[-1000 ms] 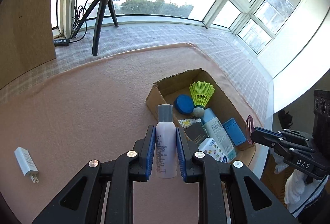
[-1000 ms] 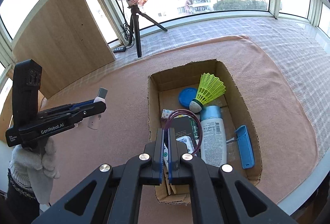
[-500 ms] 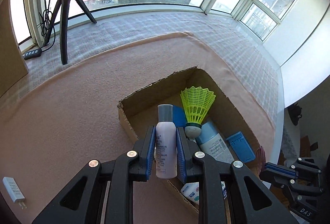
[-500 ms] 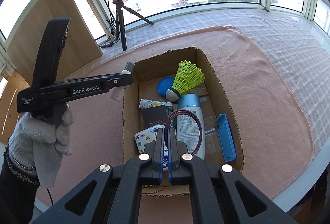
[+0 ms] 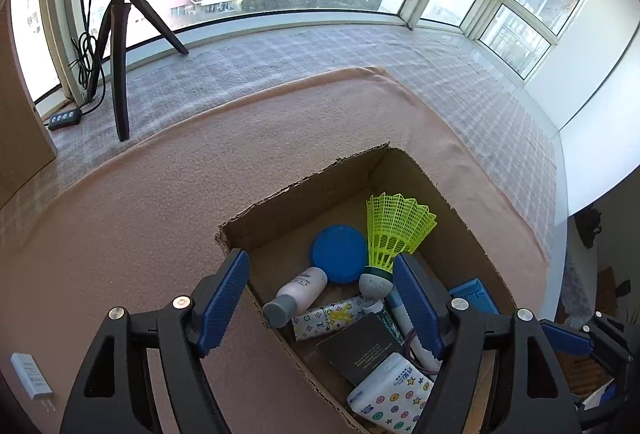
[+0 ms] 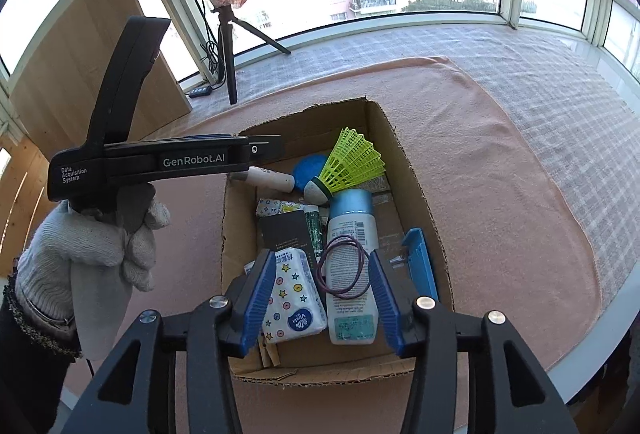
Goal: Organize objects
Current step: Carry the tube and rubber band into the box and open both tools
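Observation:
An open cardboard box (image 5: 304, 190) sits on a pink blanket (image 5: 160, 218). My left gripper (image 5: 320, 257) hovers over the box's near corner with its jaws opening and nothing between the pads. The small white bottle with a grey cap (image 5: 298, 294) lies on its side in the box beneath it. My right gripper (image 6: 321, 255) is above the box's (image 6: 416, 190) near end, jaws also opening and empty. The purple hair band (image 6: 344, 266) rests on a large white bottle (image 6: 352, 298). The left gripper (image 6: 260, 150) reaches in from the left, held by a gloved hand (image 6: 92, 250).
The box also holds a yellow shuttlecock (image 5: 396, 230), a blue lid (image 5: 339, 253), a tissue pack (image 6: 294, 298), a dark card (image 5: 358, 352) and a blue case (image 6: 420, 266). A white charger (image 5: 30, 380) lies on the blanket. A tripod (image 5: 120, 74) stands by the window.
My left gripper moved over the box and opened, dropping the small bottle inside. My right gripper opened and let the hair band fall onto the large bottle.

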Motion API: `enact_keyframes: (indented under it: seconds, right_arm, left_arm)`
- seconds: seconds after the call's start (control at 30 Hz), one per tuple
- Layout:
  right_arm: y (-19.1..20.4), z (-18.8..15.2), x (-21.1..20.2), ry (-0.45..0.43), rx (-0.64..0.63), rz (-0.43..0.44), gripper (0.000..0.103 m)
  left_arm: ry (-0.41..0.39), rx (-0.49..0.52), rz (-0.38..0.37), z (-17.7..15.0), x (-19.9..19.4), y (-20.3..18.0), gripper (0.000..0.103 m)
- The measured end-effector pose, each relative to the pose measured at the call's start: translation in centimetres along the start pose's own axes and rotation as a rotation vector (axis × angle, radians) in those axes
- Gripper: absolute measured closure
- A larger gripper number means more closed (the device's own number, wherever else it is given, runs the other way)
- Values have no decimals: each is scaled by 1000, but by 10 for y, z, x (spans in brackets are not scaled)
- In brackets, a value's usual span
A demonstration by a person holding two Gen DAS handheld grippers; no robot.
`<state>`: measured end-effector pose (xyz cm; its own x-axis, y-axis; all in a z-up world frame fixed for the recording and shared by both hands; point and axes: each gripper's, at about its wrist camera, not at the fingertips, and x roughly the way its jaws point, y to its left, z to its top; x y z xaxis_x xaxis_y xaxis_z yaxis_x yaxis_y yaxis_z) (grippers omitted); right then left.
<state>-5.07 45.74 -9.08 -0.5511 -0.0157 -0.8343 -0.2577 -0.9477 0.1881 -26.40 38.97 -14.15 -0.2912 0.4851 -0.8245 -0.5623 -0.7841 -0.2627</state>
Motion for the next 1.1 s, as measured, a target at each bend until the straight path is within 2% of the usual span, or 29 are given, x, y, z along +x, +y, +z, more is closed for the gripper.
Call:
enact_keyframes:
  seconds: [0.33,0.6,0.8,1.1]
  right_arm:
    - [1,0,0,6,0,3,58]
    - [12,2,0,3,-9,18,58]
    - [33,6,4,4,-34,42,58]
    - [81,8,21,33,-70,132,58]
  left_arm:
    - [-20,5,3,-2,-15,4,26]
    - [-49,8,47,-14,-44,13,26]
    - [-82,-29,86,-32,-76,41,26]
    - [-89,-137,153,-85,-118,112,26]
